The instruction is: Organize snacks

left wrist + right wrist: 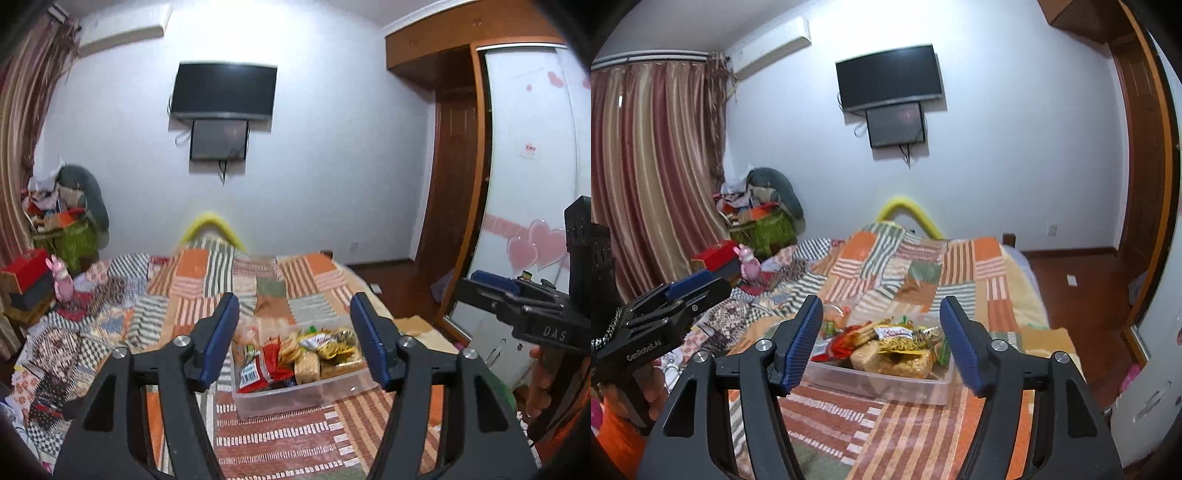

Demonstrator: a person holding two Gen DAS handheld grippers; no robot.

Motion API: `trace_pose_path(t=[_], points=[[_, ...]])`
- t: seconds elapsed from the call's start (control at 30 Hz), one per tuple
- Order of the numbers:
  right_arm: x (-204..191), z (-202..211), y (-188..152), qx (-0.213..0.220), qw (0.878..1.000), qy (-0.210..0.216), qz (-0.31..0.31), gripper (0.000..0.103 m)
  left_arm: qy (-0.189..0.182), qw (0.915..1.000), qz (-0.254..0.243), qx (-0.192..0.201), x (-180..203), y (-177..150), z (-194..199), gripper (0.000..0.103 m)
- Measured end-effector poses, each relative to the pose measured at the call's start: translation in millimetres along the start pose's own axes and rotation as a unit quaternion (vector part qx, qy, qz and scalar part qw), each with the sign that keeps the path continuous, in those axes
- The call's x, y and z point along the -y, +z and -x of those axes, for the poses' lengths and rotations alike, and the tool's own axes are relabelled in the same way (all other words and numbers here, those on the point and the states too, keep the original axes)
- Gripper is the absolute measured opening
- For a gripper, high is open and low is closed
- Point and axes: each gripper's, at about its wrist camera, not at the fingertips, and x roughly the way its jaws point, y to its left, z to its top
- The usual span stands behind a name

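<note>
I have both grippers up over the bed, jaws apart and holding nothing: the left gripper (295,325) and the right gripper (881,326) each frame the clear plastic bin (295,393) on the patchwork bedspread (280,439). The snacks (886,347) are heaped inside it; one orange packet (834,314) seems to lie just outside, though blur hides the edge.
</note>
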Motion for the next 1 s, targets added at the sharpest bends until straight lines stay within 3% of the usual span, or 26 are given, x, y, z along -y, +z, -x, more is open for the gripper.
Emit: trace_pose_path(t=[0.17,0.4,0.53,0.7,1.0], points=[[-9.2,14.4,-5.0,0.019,1.000,-0.005,0.005,0.079,0.003,0.9997,0.003,0.022,9.4,3.2,24.1,0.075],[-20.5,21.3,-12.0,0.033,0.999,-0.016,0.021,0.089,0.012,0.9995,0.007,0.029,15.5,-0.4,35.2,0.085],[-19.2,21.6,-13.2,0.041,0.999,-0.022,0.015,0.103,0.018,0.9994,0.010,0.028,15.3,-4.2,37.9,0.093],[-17.1,22.6,-14.6,0.045,0.998,-0.032,0.012,0.103,0.030,0.9990,0.007,0.031,17.0,-8.8,39.4,0.099],[-19.0,23.3,-20.6,0.047,0.998,-0.035,0.015,0.103,0.034,0.9989,-0.004,0.031,20.3,-14.2,40.0,0.101]])
